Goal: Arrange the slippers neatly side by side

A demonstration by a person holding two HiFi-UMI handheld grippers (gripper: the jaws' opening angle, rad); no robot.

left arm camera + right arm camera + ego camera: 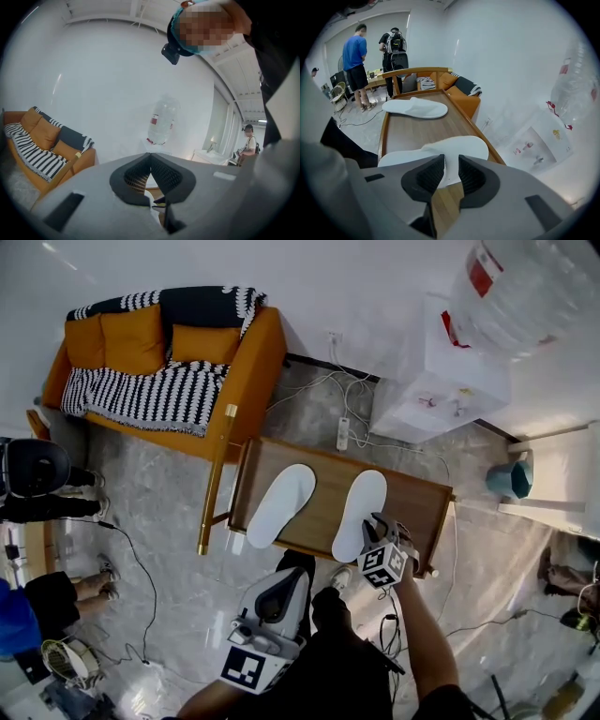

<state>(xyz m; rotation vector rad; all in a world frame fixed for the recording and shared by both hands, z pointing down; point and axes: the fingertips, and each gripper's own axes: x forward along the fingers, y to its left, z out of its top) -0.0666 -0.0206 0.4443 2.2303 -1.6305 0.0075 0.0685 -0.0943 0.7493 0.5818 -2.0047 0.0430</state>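
Observation:
Two white slippers lie on a low wooden table (424,504). The left slipper (283,502) is angled slightly; the right slipper (364,507) lies roughly parallel to it, a gap of bare wood between them. My right gripper (377,529) is at the right slipper's heel end, pointing steeply down. In the right gripper view its jaws (451,171) stand apart over that slipper (459,147) without pressing it; the other slipper (415,108) lies farther up the table (417,131). My left gripper (296,564) stays near the table's front edge, shut and empty (151,161).
An orange sofa (159,352) with a striped throw stands left of the table. A water dispenser (450,371) with its bottle (534,287) stands by the back wall. A power strip (343,432) and cables lie on the floor. A blue bin (511,477) is at the right. People (37,484) stand at the left.

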